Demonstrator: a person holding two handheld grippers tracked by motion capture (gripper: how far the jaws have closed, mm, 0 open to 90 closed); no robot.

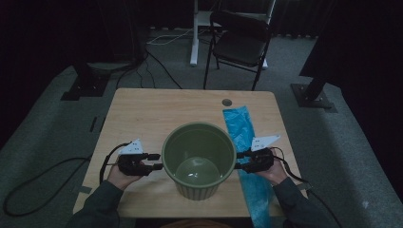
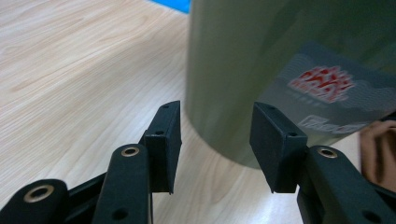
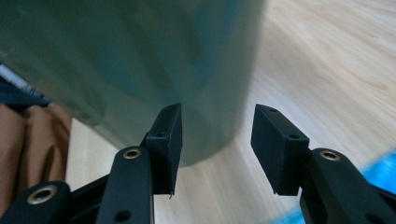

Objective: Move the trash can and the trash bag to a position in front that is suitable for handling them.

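I am seeing the green pot (image 1: 199, 159) sitting near the table's (image 1: 142, 114) front edge, between left gripper (image 1: 156, 161) and right gripper (image 1: 241, 160); both jaws gaping, gripping nothing.

A light wooden table with rounded corners (image 1: 142, 114) stands on grey carpet. A green ribbed plastic bucket (image 1: 199, 159) sits near the middle of its near edge. A crinkled blue plastic sheet (image 1: 244, 137) runs along the right side, from beside a small round hole (image 1: 227, 102) near the far edge to the near edge.
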